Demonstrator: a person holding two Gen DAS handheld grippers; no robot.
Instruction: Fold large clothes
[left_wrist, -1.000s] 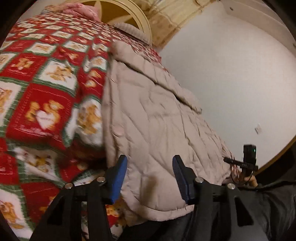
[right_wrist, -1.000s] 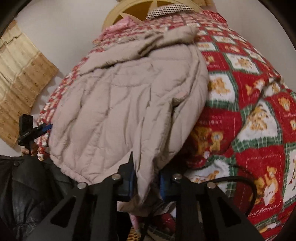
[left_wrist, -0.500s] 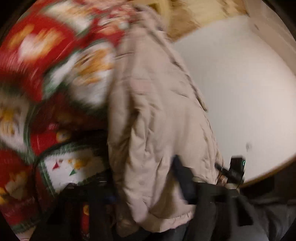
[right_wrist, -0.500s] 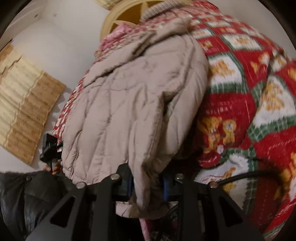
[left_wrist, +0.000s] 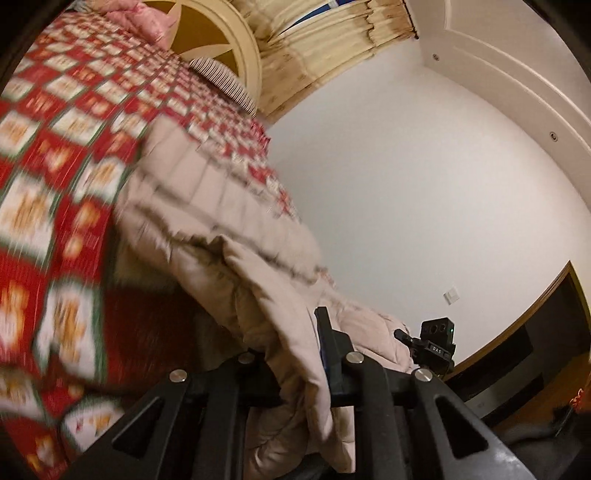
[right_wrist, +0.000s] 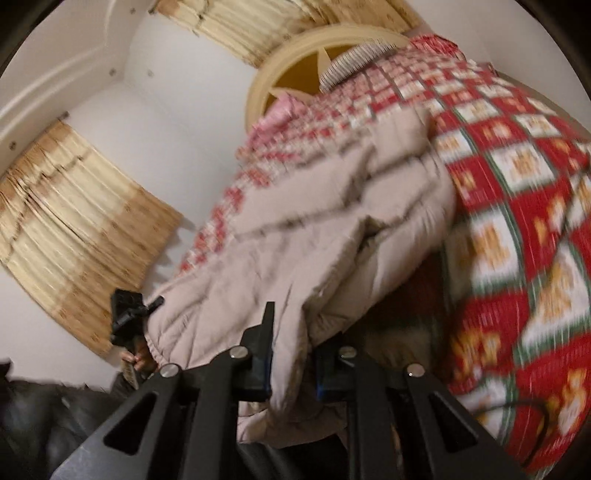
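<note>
The beige quilted coat (left_wrist: 207, 221) lies on the bed, over a red, white and green bear-print blanket (left_wrist: 55, 177), and fills the centre of both wrist views. Its near hem is raised off the blanket and bunched toward the bottom of each frame.

Left gripper (left_wrist: 295, 354) — jaws closing, with a fold of the coat's hem between them; the fabric drapes down over the jaw on the left side of the frame. Right gripper (right_wrist: 291, 354) — jaws closing, pinching a thick fold of the same coat (right_wrist: 332, 229), which hangs below the fingers.

In the left wrist view the right gripper's body shows at lower right, at the coat's far corner. A cream round headboard (right_wrist: 295, 66) and tan curtains (right_wrist: 74, 221) stand in the upper part of the right wrist view. Both views are motion-blurred.
</note>
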